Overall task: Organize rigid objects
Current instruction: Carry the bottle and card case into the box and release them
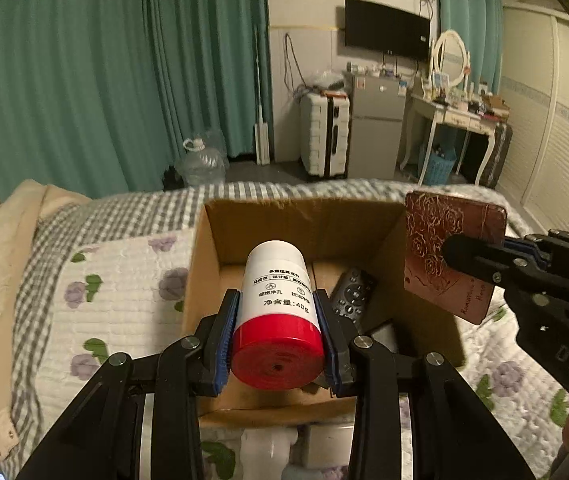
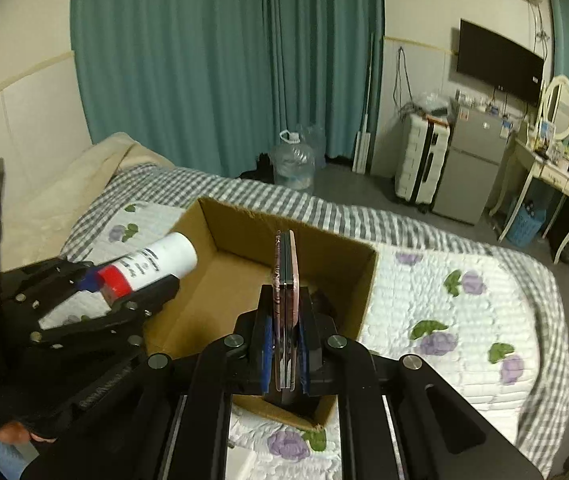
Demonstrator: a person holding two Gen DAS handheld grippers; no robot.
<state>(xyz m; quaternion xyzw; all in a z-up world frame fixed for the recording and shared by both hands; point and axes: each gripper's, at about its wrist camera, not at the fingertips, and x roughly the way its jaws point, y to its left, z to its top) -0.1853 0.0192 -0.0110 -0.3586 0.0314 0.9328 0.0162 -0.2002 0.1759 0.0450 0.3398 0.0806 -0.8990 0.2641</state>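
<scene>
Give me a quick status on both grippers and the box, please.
Left gripper shut on white bottle. Right gripper shut on rose-patterned case. Both above cardboard box; remote inside.

Bottle (image 1: 275, 280): white body, red cap, black print. Flat case (image 1: 450, 256): dark reddish-brown, pale rose line pattern. Cardboard box (image 1: 304, 220): plain brown. Remote (image 1: 351, 292) inside: black, grey buttons. Quilt (image 1: 124, 280): white, purple flowers, green leaves. Bedsheet (image 2: 220, 188): grey-white check. Curtains (image 1: 124, 60): teal. Left hand-held gripper (image 1: 278, 320), right hand-held gripper (image 2: 284, 320): black, blue pads.
</scene>
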